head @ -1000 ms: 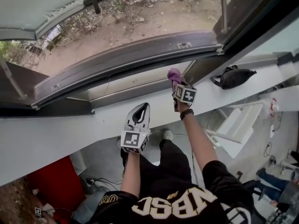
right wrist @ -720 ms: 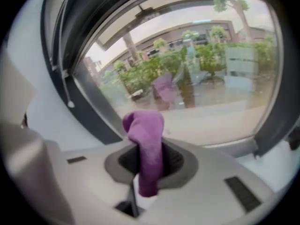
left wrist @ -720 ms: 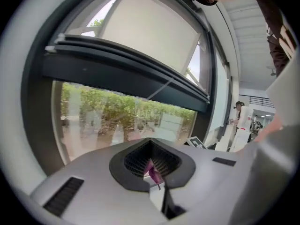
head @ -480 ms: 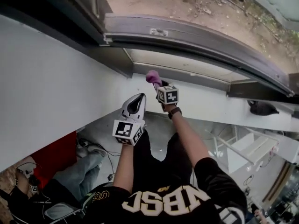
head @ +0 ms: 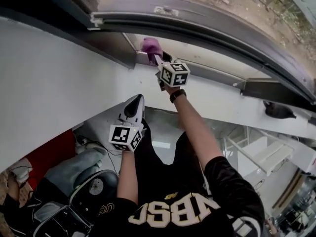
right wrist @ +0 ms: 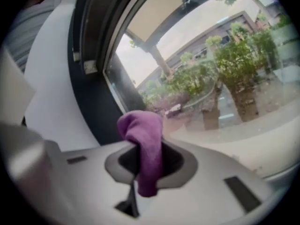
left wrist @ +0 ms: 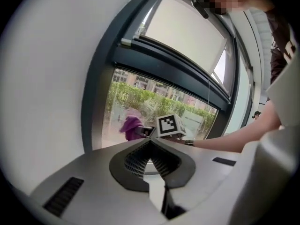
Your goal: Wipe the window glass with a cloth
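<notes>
Right tool [head: 158, 61], purple cloth [head: 150, 46] between jaws

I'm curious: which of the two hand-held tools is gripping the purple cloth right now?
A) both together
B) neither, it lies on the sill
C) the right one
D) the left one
C: the right tool has its jaws clamped on the purple cloth, while the left tool hangs lower, shut with nothing in it.

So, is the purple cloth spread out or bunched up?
Bunched up: the purple cloth is a narrow wad pinched in the right gripper, its rounded end sticking out.
</notes>
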`<action>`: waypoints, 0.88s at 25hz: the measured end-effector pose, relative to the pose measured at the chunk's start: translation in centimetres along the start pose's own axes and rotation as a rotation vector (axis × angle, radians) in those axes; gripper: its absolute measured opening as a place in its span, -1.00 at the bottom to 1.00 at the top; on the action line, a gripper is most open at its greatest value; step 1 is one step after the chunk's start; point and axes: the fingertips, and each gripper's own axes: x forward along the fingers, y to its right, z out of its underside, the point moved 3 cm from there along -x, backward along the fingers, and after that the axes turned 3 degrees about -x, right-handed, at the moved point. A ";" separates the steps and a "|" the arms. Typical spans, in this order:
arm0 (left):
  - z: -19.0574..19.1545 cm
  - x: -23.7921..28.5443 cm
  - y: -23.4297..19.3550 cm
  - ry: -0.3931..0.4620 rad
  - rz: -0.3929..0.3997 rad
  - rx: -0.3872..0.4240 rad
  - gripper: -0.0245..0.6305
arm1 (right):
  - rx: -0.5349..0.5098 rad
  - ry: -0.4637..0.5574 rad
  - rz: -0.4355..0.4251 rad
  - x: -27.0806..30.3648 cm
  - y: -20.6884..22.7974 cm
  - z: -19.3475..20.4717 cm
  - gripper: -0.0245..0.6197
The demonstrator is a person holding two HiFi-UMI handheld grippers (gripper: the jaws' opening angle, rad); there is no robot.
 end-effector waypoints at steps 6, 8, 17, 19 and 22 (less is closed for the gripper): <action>4.0 10.1 11.7 -0.044 0.154 -0.045 -0.87 | 0.156 0.065 0.236 -16.0 17.5 -0.6 -0.70; 6.2 13.7 17.2 -0.069 0.240 -0.062 -0.87 | 0.183 0.082 0.320 -21.4 23.0 -1.0 -0.70; 8.9 20.3 31.4 -0.116 0.448 -0.002 -0.87 | 0.266 0.199 0.911 -41.2 39.4 -2.3 -0.70; 8.3 20.0 30.9 -0.114 0.445 0.020 -0.87 | 0.272 0.208 0.945 -41.6 39.5 -2.5 -0.70; 7.2 18.6 28.2 -0.106 0.414 0.055 -0.87 | 0.294 0.189 0.918 -39.9 37.5 -1.1 -0.70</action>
